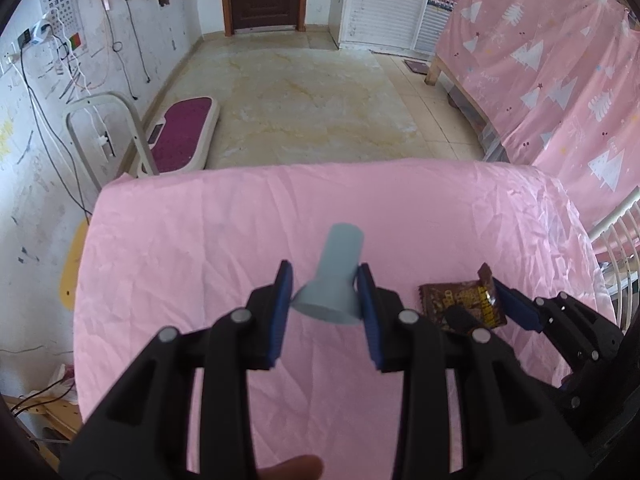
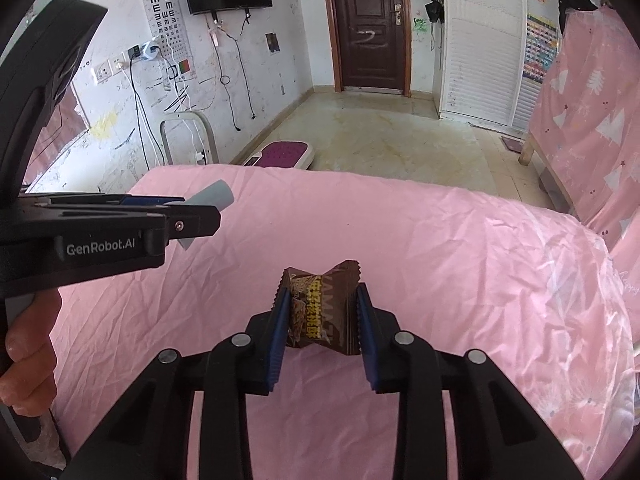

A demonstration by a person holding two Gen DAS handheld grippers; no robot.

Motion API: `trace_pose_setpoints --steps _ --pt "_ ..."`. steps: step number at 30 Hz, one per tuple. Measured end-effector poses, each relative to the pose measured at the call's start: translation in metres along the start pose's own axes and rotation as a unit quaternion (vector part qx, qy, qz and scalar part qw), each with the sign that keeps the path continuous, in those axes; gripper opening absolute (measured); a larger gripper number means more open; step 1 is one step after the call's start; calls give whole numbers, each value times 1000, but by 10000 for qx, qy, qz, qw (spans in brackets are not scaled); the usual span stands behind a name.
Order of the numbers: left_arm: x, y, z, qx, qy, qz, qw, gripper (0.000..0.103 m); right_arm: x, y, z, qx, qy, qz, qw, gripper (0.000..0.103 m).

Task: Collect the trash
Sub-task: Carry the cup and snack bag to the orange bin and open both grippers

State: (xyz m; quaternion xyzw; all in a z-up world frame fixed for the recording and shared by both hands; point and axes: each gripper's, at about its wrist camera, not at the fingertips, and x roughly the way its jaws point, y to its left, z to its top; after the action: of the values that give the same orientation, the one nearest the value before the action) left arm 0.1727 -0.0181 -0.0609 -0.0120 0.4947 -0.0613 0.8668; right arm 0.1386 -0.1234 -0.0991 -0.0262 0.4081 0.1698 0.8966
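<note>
My left gripper [image 1: 325,280] is shut on a pale grey-blue paper cup [image 1: 334,276], pinched near its flared rim and tilted away over the pink cloth-covered table [image 1: 200,240]. The same cup [image 2: 212,196] shows at the left of the right wrist view, sticking out past the left gripper [image 2: 188,210]. My right gripper [image 2: 322,300] is shut on a brown snack wrapper [image 2: 320,304] with yellow print, its sides squeezed between the blue pads. In the left wrist view that wrapper [image 1: 460,300] lies low over the cloth at the right, with the right gripper [image 1: 480,304] around it.
Beyond the table's far edge lie a tiled floor, a purple step platform [image 1: 180,136] with a white frame [image 1: 108,136], and a dark door [image 2: 370,24]. Pink patterned fabric [image 1: 560,60] hangs at the right. A white wire rack [image 1: 620,240] stands by the table's right side.
</note>
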Motion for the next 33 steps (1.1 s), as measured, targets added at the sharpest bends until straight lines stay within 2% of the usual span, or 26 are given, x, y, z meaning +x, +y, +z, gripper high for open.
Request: trace_pose_setpoints --steps 15,33 --pt "-19 -37 -4 316 -158 103 9993 31 -56 -38 -14 326 -530 -180 9979 21" --pt "-27 -121 -4 968 -238 98 9950 31 -137 -129 -50 1080 -1271 -635 9840 21"
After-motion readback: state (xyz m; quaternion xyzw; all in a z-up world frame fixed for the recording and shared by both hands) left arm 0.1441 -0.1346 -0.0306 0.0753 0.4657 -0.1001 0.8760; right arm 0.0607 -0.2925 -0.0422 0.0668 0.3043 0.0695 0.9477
